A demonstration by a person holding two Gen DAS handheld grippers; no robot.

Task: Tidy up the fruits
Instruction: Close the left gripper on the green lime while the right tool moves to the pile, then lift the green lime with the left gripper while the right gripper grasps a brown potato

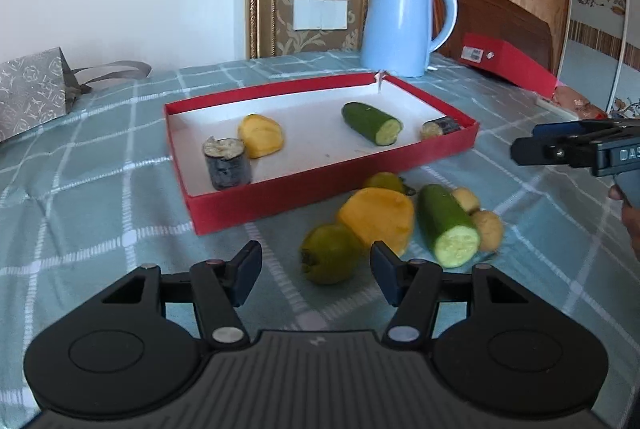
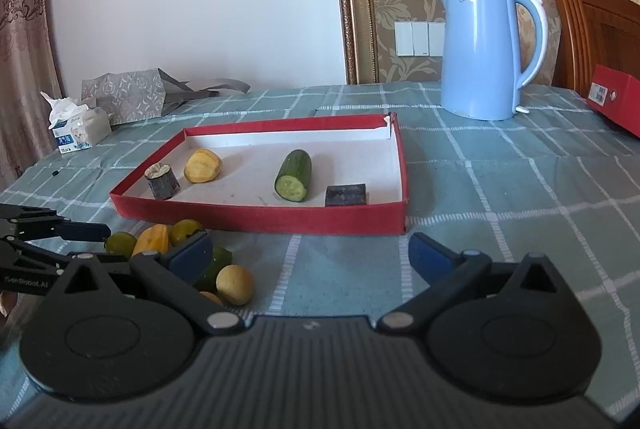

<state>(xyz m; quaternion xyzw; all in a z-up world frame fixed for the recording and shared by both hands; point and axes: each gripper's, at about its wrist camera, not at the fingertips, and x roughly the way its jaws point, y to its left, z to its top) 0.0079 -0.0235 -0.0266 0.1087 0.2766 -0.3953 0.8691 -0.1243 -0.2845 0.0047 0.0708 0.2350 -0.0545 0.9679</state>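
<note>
A red tray (image 1: 320,189) (image 2: 256,219) on the checked cloth holds a yellow fruit piece (image 1: 261,135) (image 2: 202,165), a cucumber half (image 1: 372,123) (image 2: 294,175) and two dark eggplant chunks (image 1: 227,162) (image 1: 441,127). In front of it lies a pile: a green fruit (image 1: 330,259), a yellow piece (image 1: 378,217), a cucumber half (image 1: 446,225), small potatoes (image 1: 486,229) (image 2: 235,284). My left gripper (image 1: 316,275) is open, just short of the green fruit. My right gripper (image 2: 310,257) is open and empty, right of the pile; it also shows in the left wrist view (image 1: 520,151).
A blue kettle (image 1: 404,23) (image 2: 486,51) stands behind the tray. A red box (image 1: 508,63) (image 2: 616,101) lies at the far right. A grey paper bag (image 1: 32,93) (image 2: 128,95) and a tissue pack (image 2: 78,131) sit at the left.
</note>
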